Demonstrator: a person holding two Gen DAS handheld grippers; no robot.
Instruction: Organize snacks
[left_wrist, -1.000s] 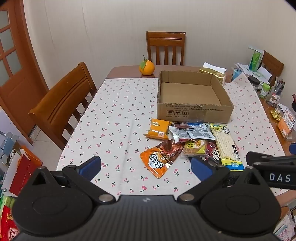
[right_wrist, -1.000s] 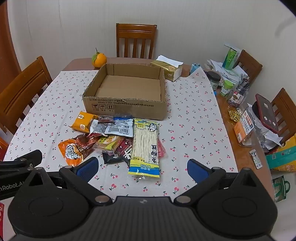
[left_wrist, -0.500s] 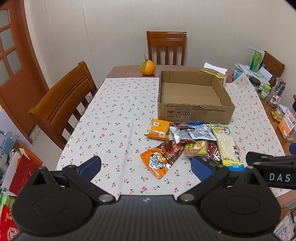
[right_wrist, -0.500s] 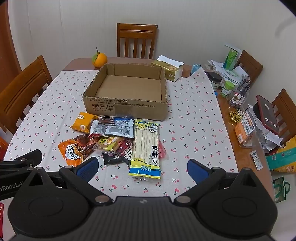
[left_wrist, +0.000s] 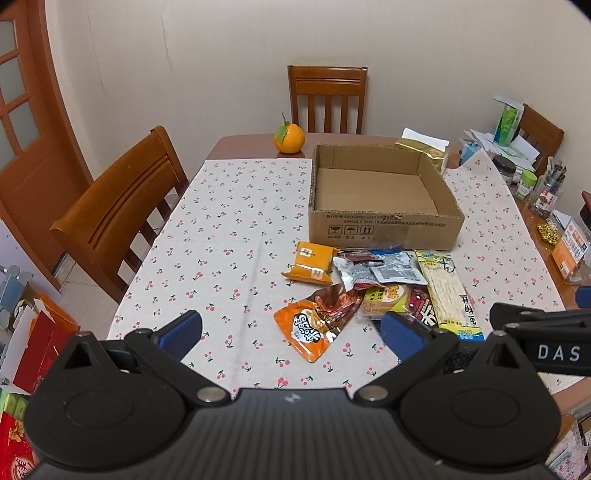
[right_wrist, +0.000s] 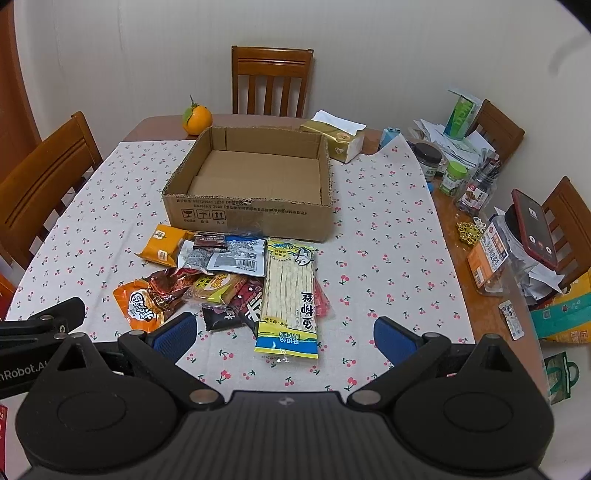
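left gripper (left_wrist: 290, 334) jaws spread, empty | right gripper (right_wrist: 283, 338) jaws spread, empty | snack pile (right_wrist: 225, 278) just in front of cardboard box (right_wrist: 251, 214) | long yellow pack (right_wrist: 290, 295) reads "lyfen" | grippers marked "das", "nrobot.a"

I see only a slight shift in both views since a second ago. The cardboard box (left_wrist: 384, 221) and snack pile (left_wrist: 373, 288) sit marginally lower in the left view. In the right view, they (right_wrist: 229, 273) sit marginally rightward.
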